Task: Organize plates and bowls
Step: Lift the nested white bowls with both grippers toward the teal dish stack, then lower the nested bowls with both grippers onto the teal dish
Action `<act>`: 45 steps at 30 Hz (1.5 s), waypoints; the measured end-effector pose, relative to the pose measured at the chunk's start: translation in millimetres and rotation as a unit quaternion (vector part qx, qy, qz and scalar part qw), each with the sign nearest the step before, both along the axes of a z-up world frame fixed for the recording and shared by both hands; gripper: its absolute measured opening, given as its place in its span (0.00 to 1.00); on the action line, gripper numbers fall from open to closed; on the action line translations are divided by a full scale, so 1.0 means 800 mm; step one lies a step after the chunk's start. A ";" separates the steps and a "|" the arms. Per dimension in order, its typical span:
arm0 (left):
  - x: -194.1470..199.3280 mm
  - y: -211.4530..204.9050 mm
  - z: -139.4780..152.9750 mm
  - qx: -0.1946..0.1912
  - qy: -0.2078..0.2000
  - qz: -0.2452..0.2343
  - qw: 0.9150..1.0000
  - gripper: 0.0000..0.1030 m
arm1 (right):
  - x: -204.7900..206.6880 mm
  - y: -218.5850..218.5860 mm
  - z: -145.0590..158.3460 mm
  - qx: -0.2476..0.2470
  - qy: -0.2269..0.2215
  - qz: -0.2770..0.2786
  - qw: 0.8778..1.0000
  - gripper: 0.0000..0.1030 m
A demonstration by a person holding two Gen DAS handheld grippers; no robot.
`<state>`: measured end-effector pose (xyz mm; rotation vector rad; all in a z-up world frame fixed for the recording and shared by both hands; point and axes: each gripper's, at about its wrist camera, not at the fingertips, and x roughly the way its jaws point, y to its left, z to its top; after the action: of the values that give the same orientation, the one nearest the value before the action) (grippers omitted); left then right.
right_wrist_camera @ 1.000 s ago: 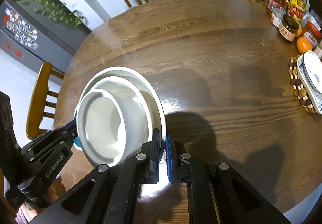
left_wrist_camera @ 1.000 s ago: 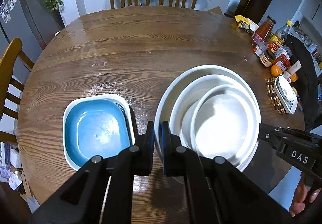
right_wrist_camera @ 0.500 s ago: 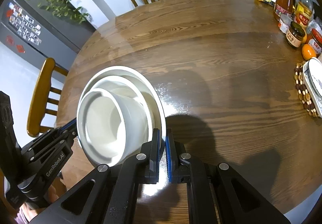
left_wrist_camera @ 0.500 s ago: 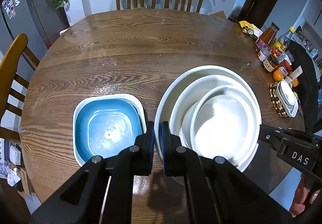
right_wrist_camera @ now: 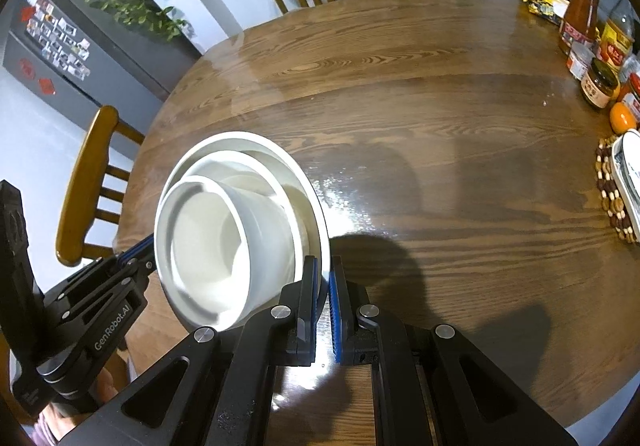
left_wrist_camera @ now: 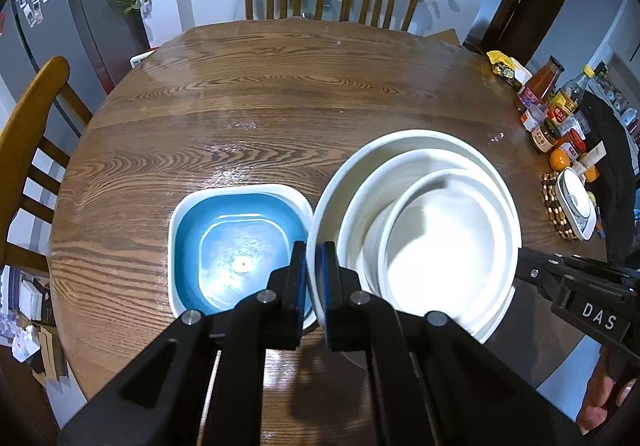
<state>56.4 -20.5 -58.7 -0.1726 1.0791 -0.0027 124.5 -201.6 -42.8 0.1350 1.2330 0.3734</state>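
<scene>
Left wrist view: the left gripper [left_wrist_camera: 314,274] and right gripper [right_wrist_camera: 324,286] are both clamped on opposite rims of the white nested bowls [left_wrist_camera: 416,230], held above the tabletop [left_wrist_camera: 280,105], with the blue square dish [left_wrist_camera: 236,246] just to their left.

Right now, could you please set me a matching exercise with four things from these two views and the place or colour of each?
Things:
1. blue dish
2. white stack
3. orange
4. beaded trivet

Descriptions:
A. gripped at opposite rims by both grippers
B. under a white dish at the table's edge
C. square, on the table left of the stack
D. beside the jars

Pairs: 1-C, 2-A, 3-D, 4-B
</scene>
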 end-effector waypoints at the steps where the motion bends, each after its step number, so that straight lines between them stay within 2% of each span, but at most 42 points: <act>1: 0.000 0.000 0.000 0.001 0.000 0.002 1.000 0.02 | 0.000 0.002 0.000 0.000 0.000 0.003 1.000 0.09; 29: -0.023 0.065 0.001 0.012 0.005 0.062 0.998 0.02 | 0.000 0.077 -0.001 0.002 0.001 0.066 0.998 0.09; 45: -0.028 0.102 -0.011 0.016 0.022 0.089 0.996 0.02 | 0.007 0.114 -0.016 0.003 0.016 0.094 0.995 0.09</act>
<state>33.8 61.0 -67.1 -0.2404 1.1038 0.1792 130.5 -110.5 -55.5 0.0308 1.2805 0.5404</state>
